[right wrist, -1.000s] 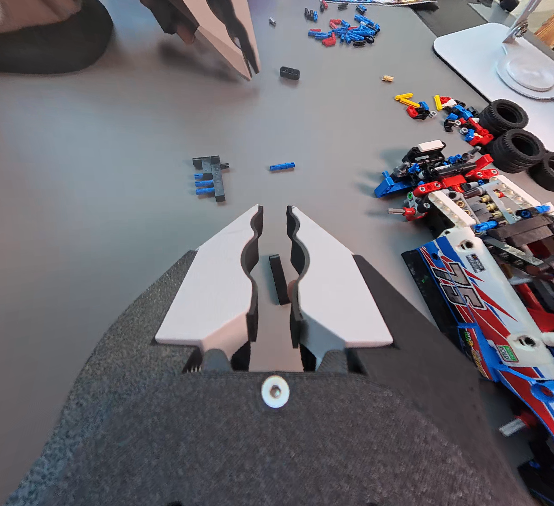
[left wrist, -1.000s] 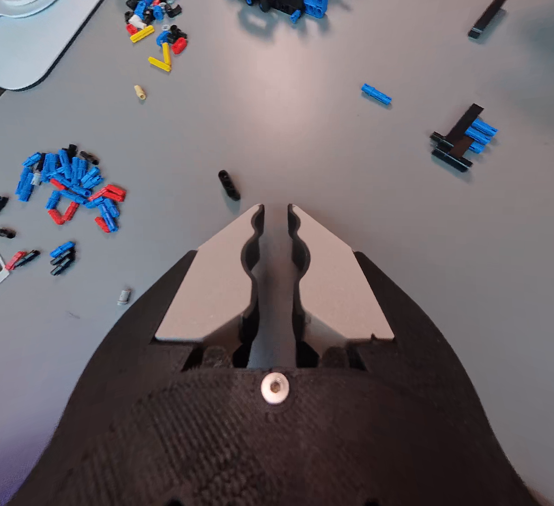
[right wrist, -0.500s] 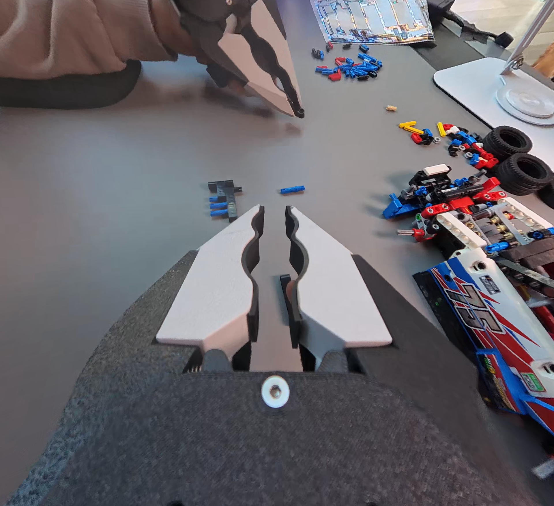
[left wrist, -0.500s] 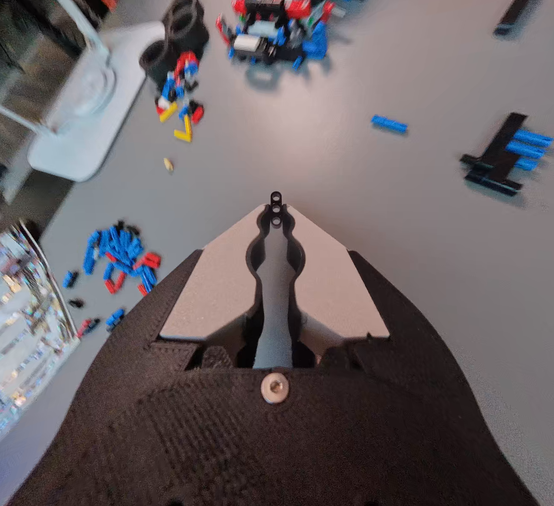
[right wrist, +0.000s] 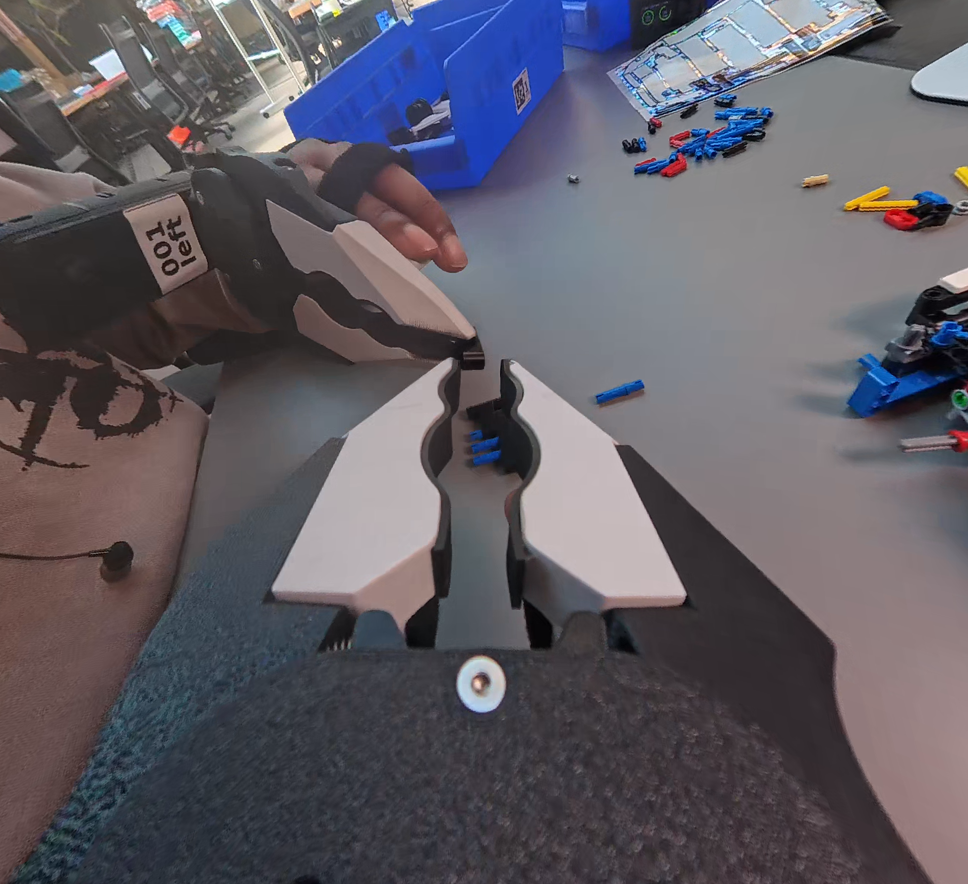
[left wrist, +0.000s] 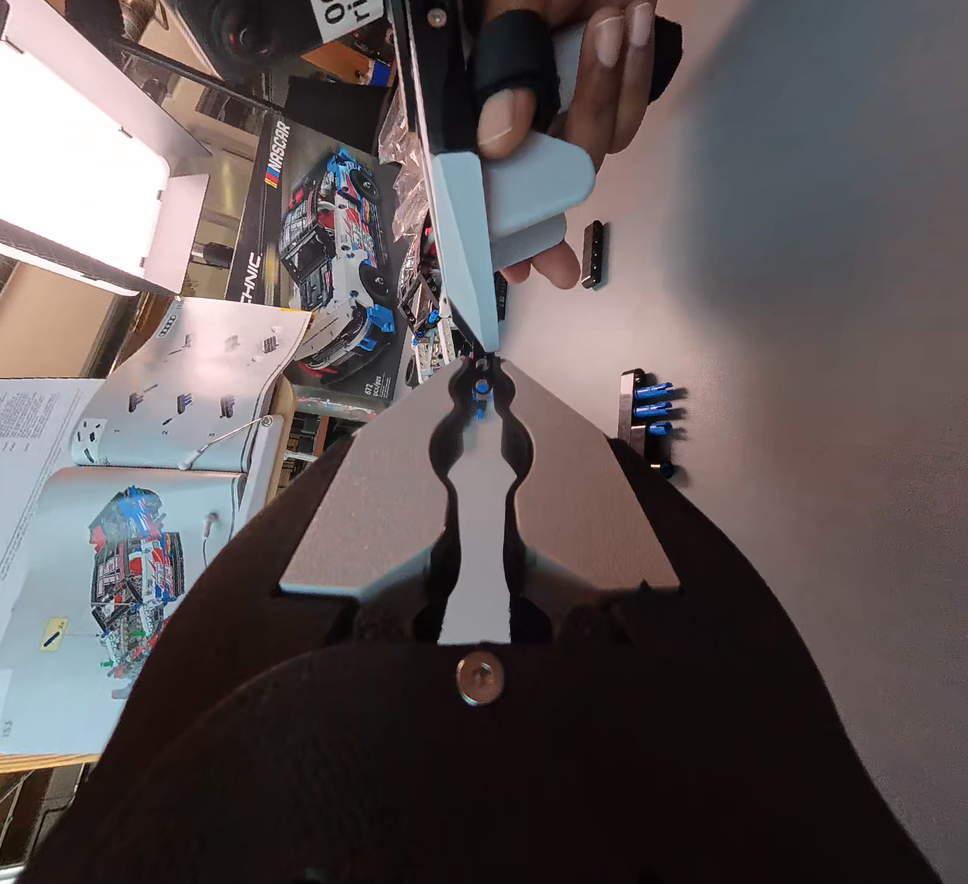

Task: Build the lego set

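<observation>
My left gripper (left wrist: 482,365) is shut on a small black lego piece (right wrist: 471,359), turned on its side and held above the grey table (right wrist: 681,309). It also shows in the right wrist view (right wrist: 463,345), coming in from the left. My right gripper (right wrist: 479,367) is open with a narrow gap, and its tips meet the black piece. In the left wrist view the right gripper (left wrist: 490,343) comes down from above, edge-on. A black beam with blue pins (right wrist: 490,434) lies on the table below the right jaws and shows again in the left wrist view (left wrist: 644,419). A blue bit (left wrist: 481,387) shows through the left jaws.
A loose blue pin (right wrist: 619,392) and the part-built car (right wrist: 916,361) lie to the right. A pile of pins (right wrist: 707,136), yellow pieces (right wrist: 880,201), a sticker sheet (right wrist: 759,37) and blue bins (right wrist: 445,89) stand farther back. A black beam (left wrist: 593,254), the set's box (left wrist: 335,272) and an open booklet (left wrist: 131,492) are nearby. The tips of both grippers are at nearly the same place. The part-built car (right wrist: 916,361) is about 15 cm from both grippers' fingertips.
My left gripper shut on the small black piece, lifted it off the table and rolled onto its side. My right gripper moved forward over the pinned beam to meet it.
</observation>
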`<state>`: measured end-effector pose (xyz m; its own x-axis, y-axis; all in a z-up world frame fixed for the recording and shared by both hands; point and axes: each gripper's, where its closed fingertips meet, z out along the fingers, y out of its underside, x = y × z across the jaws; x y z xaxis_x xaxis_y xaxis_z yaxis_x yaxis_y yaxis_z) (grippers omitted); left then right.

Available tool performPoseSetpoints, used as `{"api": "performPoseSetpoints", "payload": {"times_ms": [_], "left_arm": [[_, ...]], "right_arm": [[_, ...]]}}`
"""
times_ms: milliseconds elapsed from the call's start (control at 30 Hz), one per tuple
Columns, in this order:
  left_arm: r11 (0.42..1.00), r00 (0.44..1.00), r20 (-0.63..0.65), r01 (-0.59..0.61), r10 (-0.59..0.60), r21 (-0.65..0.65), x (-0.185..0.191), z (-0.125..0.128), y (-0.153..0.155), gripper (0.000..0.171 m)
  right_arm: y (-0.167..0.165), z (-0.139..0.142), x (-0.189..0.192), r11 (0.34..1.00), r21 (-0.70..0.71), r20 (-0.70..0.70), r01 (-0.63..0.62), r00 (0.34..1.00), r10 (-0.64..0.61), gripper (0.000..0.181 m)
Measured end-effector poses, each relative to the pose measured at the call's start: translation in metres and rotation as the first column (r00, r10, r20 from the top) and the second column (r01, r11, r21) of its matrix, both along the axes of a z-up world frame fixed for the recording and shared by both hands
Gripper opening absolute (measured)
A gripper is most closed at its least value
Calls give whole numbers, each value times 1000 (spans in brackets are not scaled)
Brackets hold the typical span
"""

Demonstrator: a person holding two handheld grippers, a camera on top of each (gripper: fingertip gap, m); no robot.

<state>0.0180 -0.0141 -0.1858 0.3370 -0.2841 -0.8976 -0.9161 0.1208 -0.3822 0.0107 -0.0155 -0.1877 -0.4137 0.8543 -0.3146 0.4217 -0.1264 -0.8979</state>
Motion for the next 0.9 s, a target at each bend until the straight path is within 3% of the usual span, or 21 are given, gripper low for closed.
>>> {"api": "performPoseSetpoints", "payload": {"times_ms": [100, 167, 267, 333, 500, 567, 900], "left_arm": [[1000, 999, 28, 17, -16, -23, 3, -3, -2, 6], [991, 977, 212, 63, -36, -122, 5, -5, -6, 15], [933, 843, 536, 162, 39, -322, -2, -10, -13, 33], [873, 777, 618, 212, 122, -439, -9, -22, -17, 44], [756, 813, 546, 227, 200, -614, -8, -62, -22, 52], [743, 839, 509, 214, 193, -634, -6, -69, -21, 51], [716, 828, 523, 239, 202, -656, 1, -71, -20, 43]], "right_arm": [[-7, -1, 3, 998, 42, -14, -44, 999, 45, 6], [-6, -3, 7, 994, 91, -11, -68, 998, 69, 5], [-4, -15, 20, 976, 175, 63, -133, 990, 124, 5], [-3, -29, 25, 946, 288, 108, -150, 986, 124, 5], [-18, -52, 26, 870, 443, 192, -216, 971, 143, 5], [-21, -61, 28, 848, 475, 225, -236, 964, 142, 5], [-21, -69, 25, 777, 592, 254, -214, 965, 72, 9]]}}
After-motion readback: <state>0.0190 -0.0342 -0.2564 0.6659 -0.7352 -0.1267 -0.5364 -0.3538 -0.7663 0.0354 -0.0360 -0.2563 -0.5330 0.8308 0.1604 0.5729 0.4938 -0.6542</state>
